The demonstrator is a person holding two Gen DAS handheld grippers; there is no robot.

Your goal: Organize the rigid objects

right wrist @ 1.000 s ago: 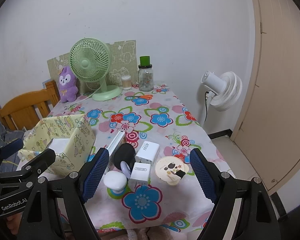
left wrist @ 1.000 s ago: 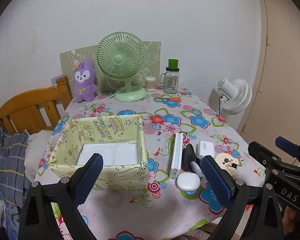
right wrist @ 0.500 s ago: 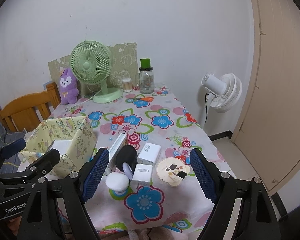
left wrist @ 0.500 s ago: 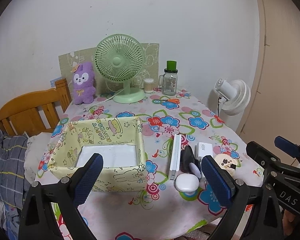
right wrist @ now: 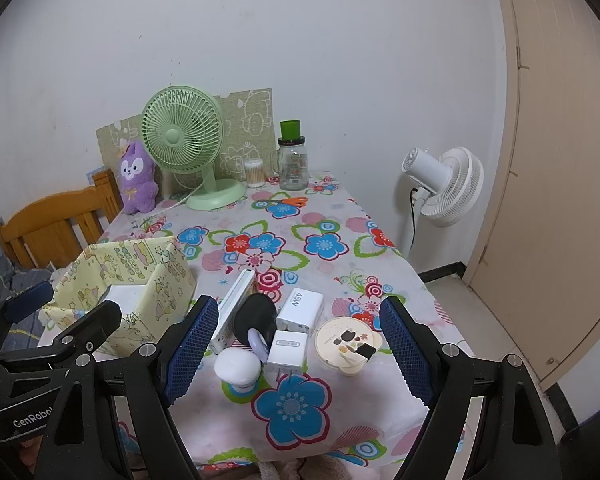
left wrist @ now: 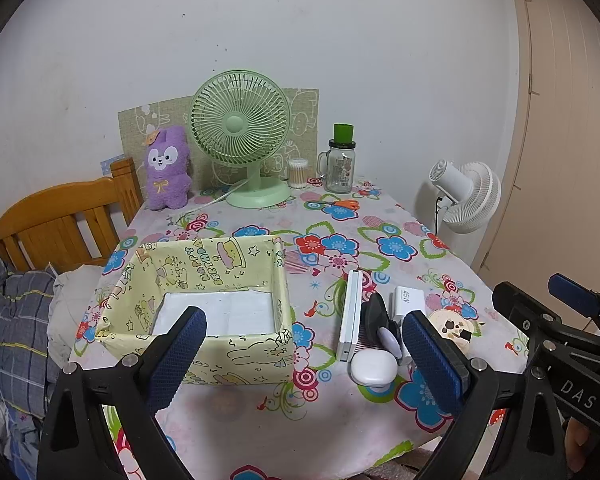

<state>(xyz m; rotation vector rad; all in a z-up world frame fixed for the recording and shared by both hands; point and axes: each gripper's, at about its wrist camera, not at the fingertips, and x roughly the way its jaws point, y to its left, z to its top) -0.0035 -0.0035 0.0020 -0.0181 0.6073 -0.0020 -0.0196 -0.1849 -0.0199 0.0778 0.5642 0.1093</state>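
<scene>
A yellow cartoon-print box (left wrist: 216,264) (right wrist: 168,276) stands open on the floral table, with a white bottom. To its right lie a white slab (left wrist: 349,316) (right wrist: 236,304), a black round item (right wrist: 256,316), a white 45W charger (right wrist: 302,306), a small white charger (right wrist: 286,354), a white oval case (left wrist: 374,368) (right wrist: 236,366) and a round cream tin (left wrist: 454,326) (right wrist: 346,344). My left gripper (left wrist: 303,316) hangs open before the box. My right gripper (right wrist: 298,306) is open in front of the cluster, holding nothing.
At the back stand a green desk fan (left wrist: 240,120), a purple plush (left wrist: 168,168), a jar with a green lid (left wrist: 340,164) and orange scissors (right wrist: 290,201). A wooden chair (left wrist: 60,220) is at left. A white floor fan (right wrist: 444,188) and a door are at right.
</scene>
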